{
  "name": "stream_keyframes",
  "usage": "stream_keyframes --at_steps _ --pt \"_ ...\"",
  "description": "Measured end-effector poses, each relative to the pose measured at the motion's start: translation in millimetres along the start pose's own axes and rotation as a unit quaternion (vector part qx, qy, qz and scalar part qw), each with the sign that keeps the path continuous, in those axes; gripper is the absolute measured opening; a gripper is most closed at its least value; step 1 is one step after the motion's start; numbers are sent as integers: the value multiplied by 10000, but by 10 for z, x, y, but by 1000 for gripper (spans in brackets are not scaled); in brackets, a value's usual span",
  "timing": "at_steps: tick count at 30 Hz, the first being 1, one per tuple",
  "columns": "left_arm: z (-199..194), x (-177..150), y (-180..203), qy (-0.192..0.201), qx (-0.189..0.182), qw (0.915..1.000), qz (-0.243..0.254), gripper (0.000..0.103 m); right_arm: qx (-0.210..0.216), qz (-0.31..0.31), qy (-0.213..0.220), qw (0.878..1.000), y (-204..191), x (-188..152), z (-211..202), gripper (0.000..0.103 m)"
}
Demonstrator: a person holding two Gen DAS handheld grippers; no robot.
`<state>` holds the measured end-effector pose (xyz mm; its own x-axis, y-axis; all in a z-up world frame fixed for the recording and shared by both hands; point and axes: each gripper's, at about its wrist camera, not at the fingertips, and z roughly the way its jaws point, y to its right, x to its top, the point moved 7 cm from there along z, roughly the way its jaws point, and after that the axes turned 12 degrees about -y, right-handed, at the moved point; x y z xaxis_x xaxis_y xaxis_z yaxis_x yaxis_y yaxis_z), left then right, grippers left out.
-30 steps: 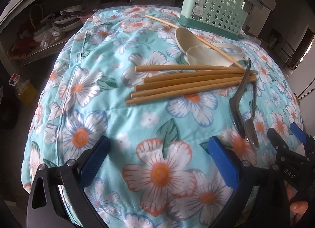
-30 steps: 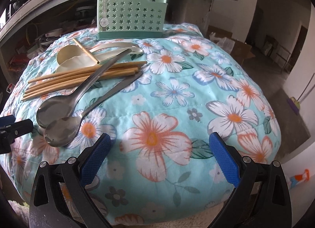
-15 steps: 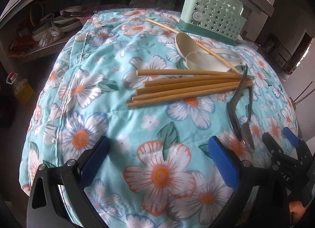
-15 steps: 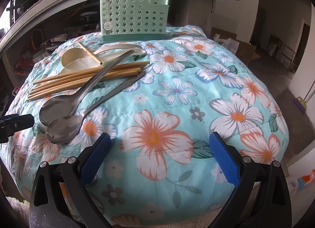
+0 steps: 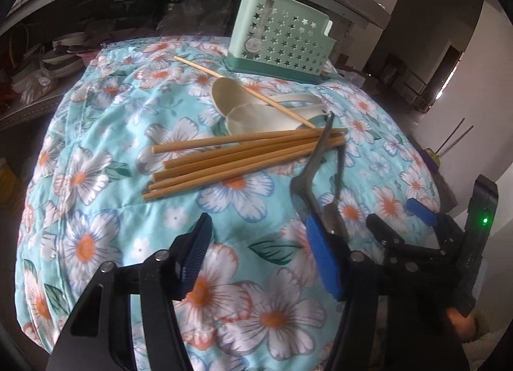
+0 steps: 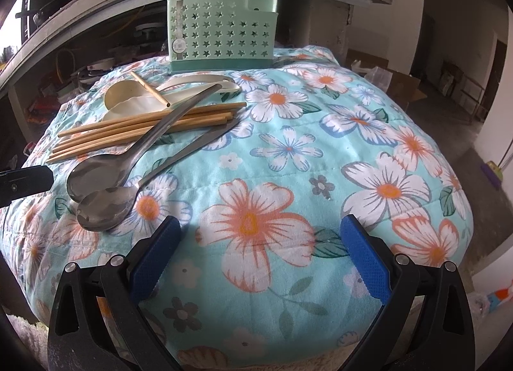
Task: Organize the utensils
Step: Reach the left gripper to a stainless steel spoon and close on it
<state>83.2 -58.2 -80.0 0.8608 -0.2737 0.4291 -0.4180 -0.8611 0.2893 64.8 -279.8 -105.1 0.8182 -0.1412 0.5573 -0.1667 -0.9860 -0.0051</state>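
- Left wrist view: the left gripper [image 5: 259, 255] hangs over a padded cloth [image 5: 96, 133] printed with flowers; its jaws are closing, with only cloth between the blue ribbed pads.
- At 12 o'clock a mint plastic utensil caddy [image 5: 282, 47], its wall punched with star holes, stands upright at the cloth's far edge under a grey shelf.
- A bundle of bamboo chopsticks [image 5: 243, 156] lies across the middle; one thin single chopstick [image 5: 243, 92] rests slanted over two cream spoons [image 5: 253, 108] just below the caddy.
- At 3 o'clock two steel spoons [image 5: 314, 159] lie with their handles on the chopstick tips; the left gripper's right pad partly hides their bowls.
- The right gripper [image 5: 420, 236] shows at 4 o'clock, beside the steel spoons.
- Right wrist view: the right gripper [image 6: 259, 258] stands wide, with nothing but cloth between its pads.
- Caddy [image 6: 221, 37] at 12 o'clock; chopsticks [image 6: 144, 127], cream spoons [image 6: 134, 98] and shiny steel spoons [image 6: 105, 188] at 10 o'clock, the longer handle crossing the bundle.
- A black part of the left gripper [image 6: 25, 181] pokes in at 9 o'clock.
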Motion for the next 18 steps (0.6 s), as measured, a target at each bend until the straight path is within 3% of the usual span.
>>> stream_keyframes --at_steps 5,10,15,18 --pt "111 47 77 -305 -726 9966 -233 34 -8 -7 -6 10000 2 -1 1 95" --pt "240 29 82 -671 -1429 9848 -731 22 -5 -6 -1 10000 2 1 0 95" --pt "354 25 64 -863 -1658 9766 -1064 7 -16 -11 -3 10000 7 -2 -5 95" --pt "302 58 30 -730 -1629 9779 -1091 3 -20 -11 -2 10000 6 1 -2 95"
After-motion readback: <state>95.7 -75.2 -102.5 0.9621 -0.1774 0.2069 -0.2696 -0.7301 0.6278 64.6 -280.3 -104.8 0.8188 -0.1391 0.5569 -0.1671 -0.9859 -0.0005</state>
